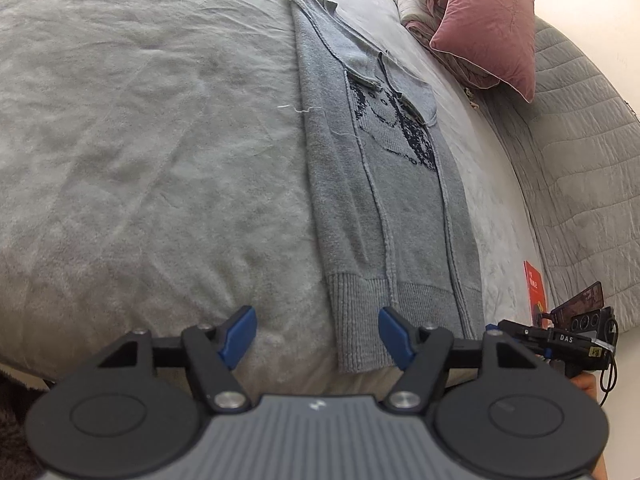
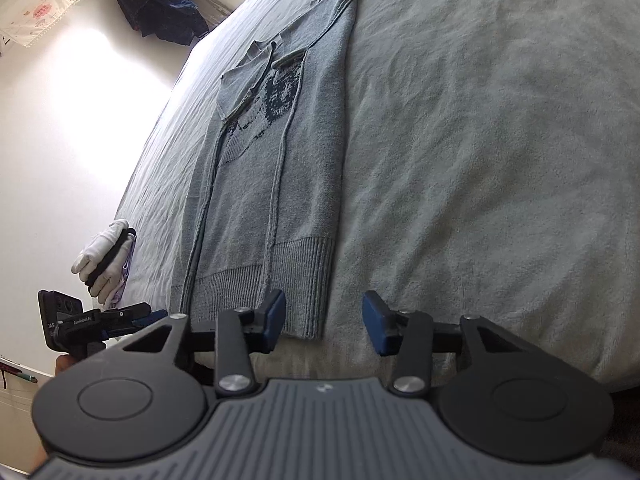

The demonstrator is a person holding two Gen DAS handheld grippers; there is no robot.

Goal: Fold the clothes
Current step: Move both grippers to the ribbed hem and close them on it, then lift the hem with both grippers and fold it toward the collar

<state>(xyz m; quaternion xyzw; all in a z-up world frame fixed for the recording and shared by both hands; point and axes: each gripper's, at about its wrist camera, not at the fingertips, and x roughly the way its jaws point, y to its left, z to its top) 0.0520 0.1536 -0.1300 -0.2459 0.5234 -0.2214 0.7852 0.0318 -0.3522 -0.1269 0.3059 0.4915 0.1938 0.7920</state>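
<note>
- Sweater (image 1: 384,184): grey knit garment with a dark knitted face motif on the chest. It lies flat on the bed sheet (image 1: 140,140), folded into a long narrow strip with both side panels turned in over the middle. The ribbed hem (image 1: 404,312) is the near end, close to the bed edge; the neck end points away.
- Left gripper (image 1: 316,334): blue pads stand apart at a moderate width with nothing clamped. Seen from the left wrist camera, one pad (image 1: 394,334) sits over the hem at the sweater's near left corner; the other pad is over bare sheet beside that corner. Whether either pad touches the fabric cannot be told.
- Right gripper (image 2: 324,322): blue pads stand apart at a narrower gap, nothing pinched. Seen from the right wrist camera, one pad (image 2: 274,318) overlaps the hem at the near right corner; the other pad (image 2: 376,322) is over bare sheet. Contact with the knit cannot be confirmed.
- Cross-view: each wrist camera shows the opposite gripper at the far side of the hem, so the two units flank the near end of the sweater.
- Surroundings: pink cushion (image 1: 492,28) and bundled bedding at the head end; grey quilted headboard (image 1: 580,184); red booklet (image 1: 534,292) at the bed edge; white gloves (image 2: 106,262) on the sheet edge; dark garment (image 2: 160,4) hanging on the wall.
</note>
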